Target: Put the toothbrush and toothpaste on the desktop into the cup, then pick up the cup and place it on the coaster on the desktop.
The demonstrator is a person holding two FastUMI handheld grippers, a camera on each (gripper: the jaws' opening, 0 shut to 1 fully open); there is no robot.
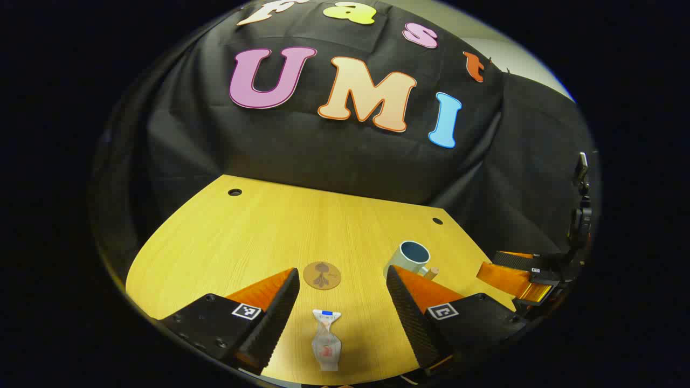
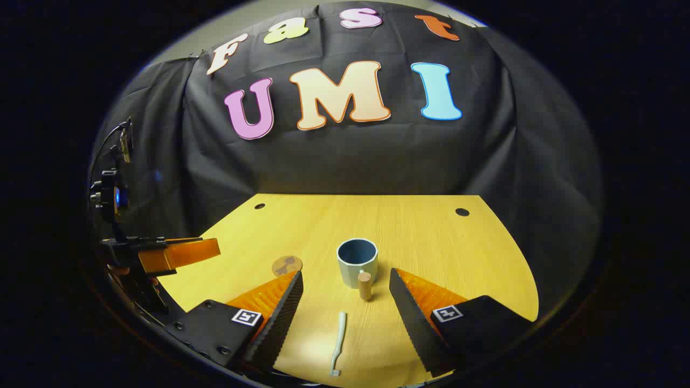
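In the left gripper view a small white toothpaste tube (image 1: 326, 339) lies on the wooden desktop (image 1: 280, 231) between the fingers of my open left gripper (image 1: 340, 312). Beyond it sits a round brown coaster (image 1: 322, 275), and to the right a pale blue-green cup (image 1: 408, 260) with a wooden handle. In the right gripper view a white toothbrush (image 2: 338, 342) lies lengthwise between the fingers of my open right gripper (image 2: 345, 315). The cup (image 2: 357, 261) stands upright just ahead, handle toward me, with the coaster (image 2: 287, 265) to its left. Nothing is held.
The desktop (image 2: 431, 242) has two round cable holes (image 2: 462, 212) near its far corners and ends at the black cloth wall. The other gripper shows at each view's side: the right one (image 1: 520, 277) and the left one (image 2: 178, 250).
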